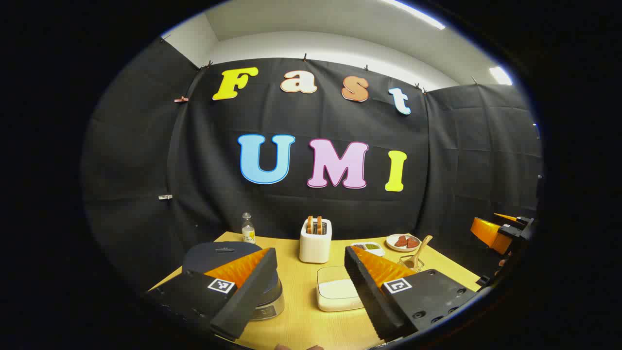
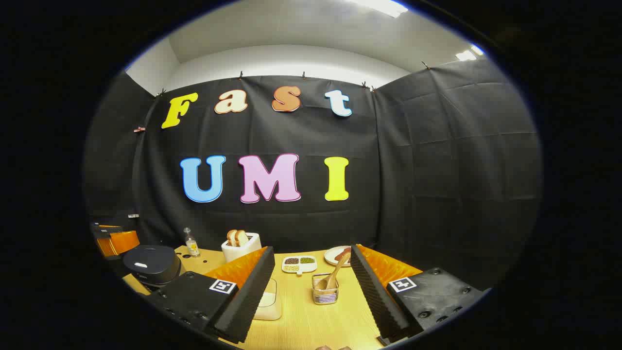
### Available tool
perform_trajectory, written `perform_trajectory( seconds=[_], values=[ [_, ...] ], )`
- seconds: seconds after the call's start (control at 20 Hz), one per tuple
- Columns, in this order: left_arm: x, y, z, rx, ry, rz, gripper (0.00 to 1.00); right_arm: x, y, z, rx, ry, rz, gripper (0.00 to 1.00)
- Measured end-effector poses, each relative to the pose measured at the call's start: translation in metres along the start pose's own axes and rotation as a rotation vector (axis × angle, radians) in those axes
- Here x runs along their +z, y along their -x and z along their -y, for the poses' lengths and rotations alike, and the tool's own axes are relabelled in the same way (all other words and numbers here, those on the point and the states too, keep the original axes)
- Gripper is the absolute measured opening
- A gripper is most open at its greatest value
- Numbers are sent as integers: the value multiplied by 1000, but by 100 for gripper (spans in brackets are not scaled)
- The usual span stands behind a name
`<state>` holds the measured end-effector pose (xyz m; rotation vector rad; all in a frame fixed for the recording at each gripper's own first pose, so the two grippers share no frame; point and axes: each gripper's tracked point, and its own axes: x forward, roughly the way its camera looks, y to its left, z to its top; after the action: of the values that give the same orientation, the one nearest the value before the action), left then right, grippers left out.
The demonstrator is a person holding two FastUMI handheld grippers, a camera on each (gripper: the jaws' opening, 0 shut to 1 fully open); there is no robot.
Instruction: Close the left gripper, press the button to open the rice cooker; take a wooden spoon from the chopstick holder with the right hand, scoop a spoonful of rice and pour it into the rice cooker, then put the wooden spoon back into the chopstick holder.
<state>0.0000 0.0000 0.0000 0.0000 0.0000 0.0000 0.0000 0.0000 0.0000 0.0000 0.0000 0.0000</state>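
Both of my claws hang wide apart above the pale wooden surface [image 1: 301, 321] with nothing held: my left claw [image 1: 311, 287] and my right claw [image 2: 311, 291]. Just under my left claw's left finger sits the dark round rice cooker [image 1: 228, 255], lid down, and between its fingers lies the shallow white tray of rice [image 1: 335, 291], with a white toaster [image 1: 315, 240] beyond. Ahead of my right claw, between its fingers, stands the wire chopstick holder [image 2: 324, 294] with the wooden spoon [image 2: 335, 274] leaning in it, bowl down.
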Motion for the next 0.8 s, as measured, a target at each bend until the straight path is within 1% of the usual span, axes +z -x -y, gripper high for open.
perform_trajectory(
  seconds=[0.4,0.8],
  values=[
    [-8,3,-11,17,-14,-13,95,-8,0,-10,18,-8,-17,98],
    [-15,4,-11,19,-19,-31,95,-16,-5,-10,10,-30,-43,98]
  ],
)
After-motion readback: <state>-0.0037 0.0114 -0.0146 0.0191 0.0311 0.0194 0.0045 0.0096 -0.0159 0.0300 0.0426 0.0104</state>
